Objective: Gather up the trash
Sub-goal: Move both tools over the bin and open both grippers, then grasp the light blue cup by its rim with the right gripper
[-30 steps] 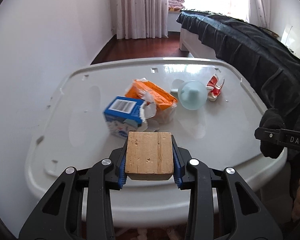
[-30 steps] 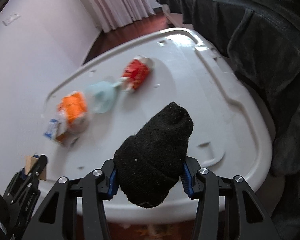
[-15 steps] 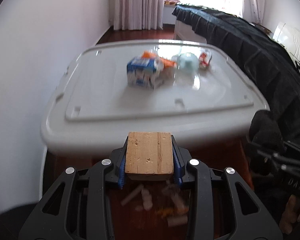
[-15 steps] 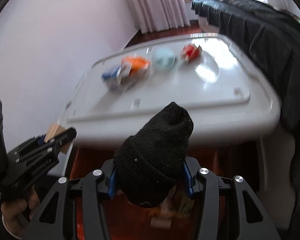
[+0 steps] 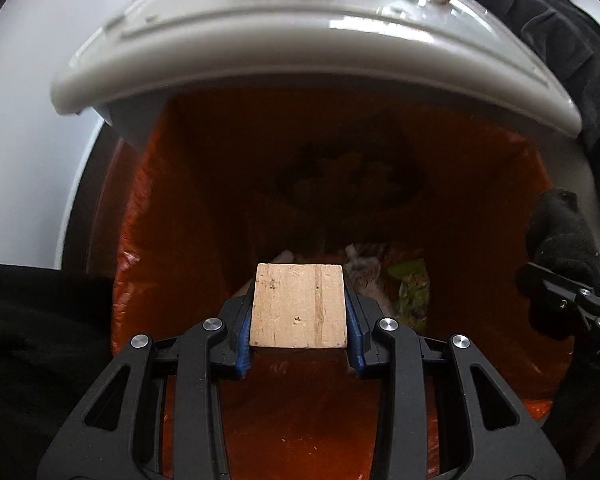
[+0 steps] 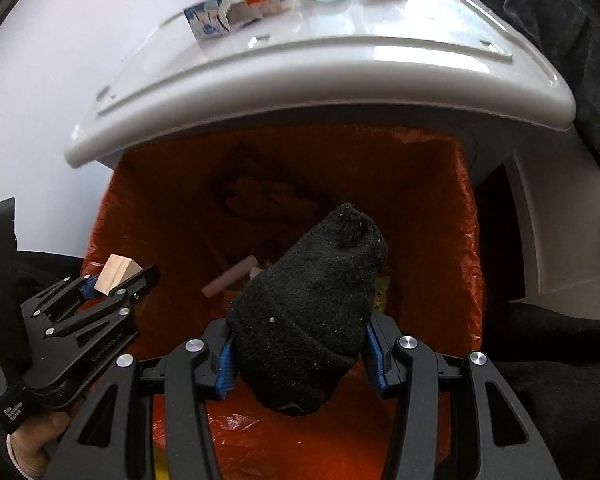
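I hold both loads over orange bag [image 6: 466,240] mouth, below tabletop [image 6: 340,84] near edge. Left gripper [image 5: 299,312] jaws clamp wood block [image 5: 299,312]; right gripper [image 6: 300,344] jaws clamp black sock [image 6: 312,312], long axis pointing into bag. Bag directly beneath both; release should suffice.

Daylight falls from the top of both frames, leaving bright glare patches on the white lid [image 5: 340,36] [image 6: 340,60]. Beneath it, the orange bag [image 5: 188,208] [image 6: 452,216] sinks into deep shadow, its far contents murky. Fisheye bending curves the lid's edge, corners go black, and the small litter at the top looks soft.
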